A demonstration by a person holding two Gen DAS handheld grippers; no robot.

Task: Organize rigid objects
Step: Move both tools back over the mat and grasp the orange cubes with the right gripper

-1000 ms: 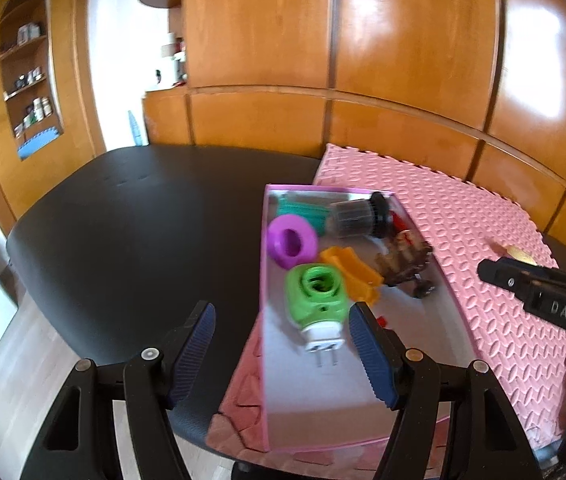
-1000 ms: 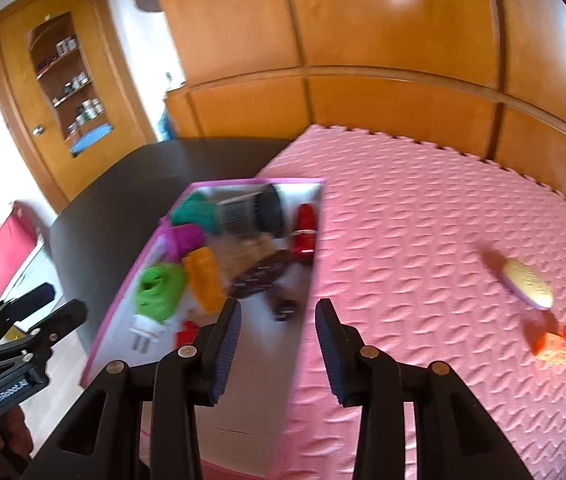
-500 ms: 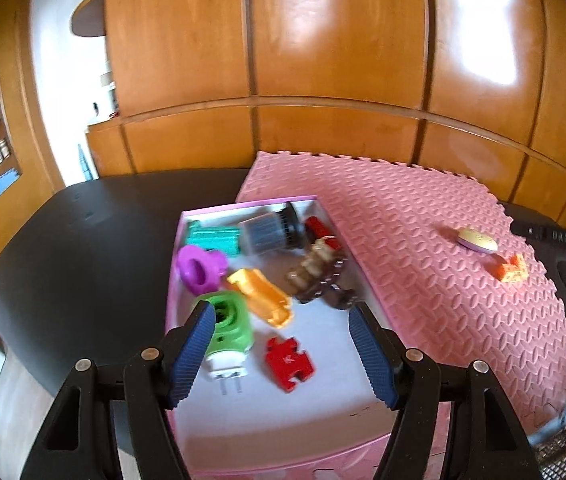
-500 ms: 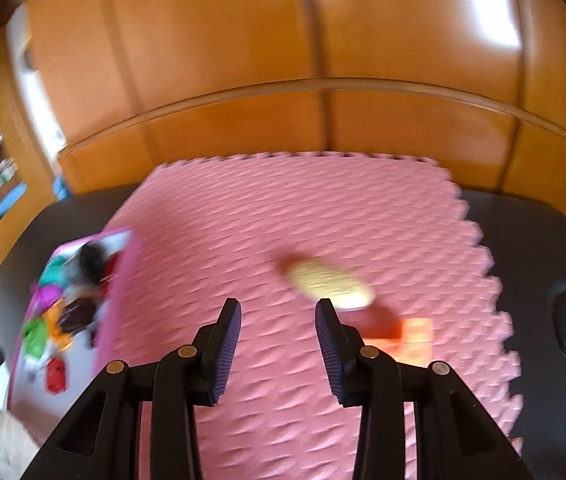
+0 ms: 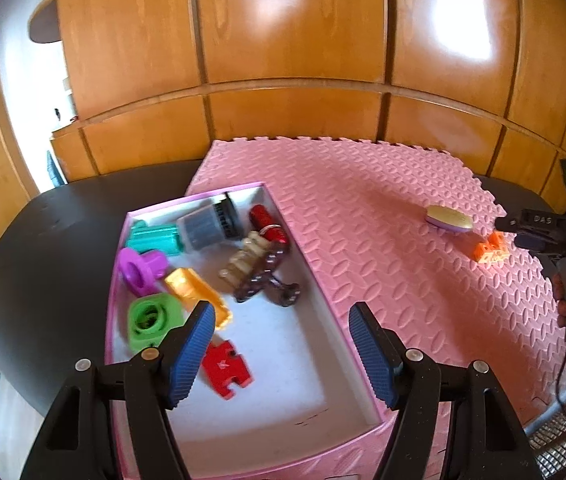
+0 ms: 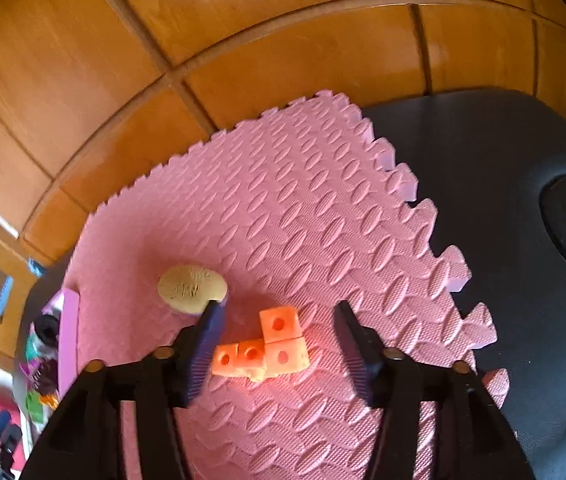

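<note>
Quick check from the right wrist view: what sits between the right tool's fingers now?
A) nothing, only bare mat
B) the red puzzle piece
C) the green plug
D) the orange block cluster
D: the orange block cluster lies on the pink mat between the fingers of the right tool, whose jaws have just been opening and stand clear of it; the oval cream object sits just beyond one finger.

both views were bright with daylight. white glare patches sat on the glossy wood panels point(image 5: 283, 20). fisheye bending curved the panel lines and left dark corners. the right wrist view looked soft, with blur on the pink mat point(image 6: 303, 220).
</note>
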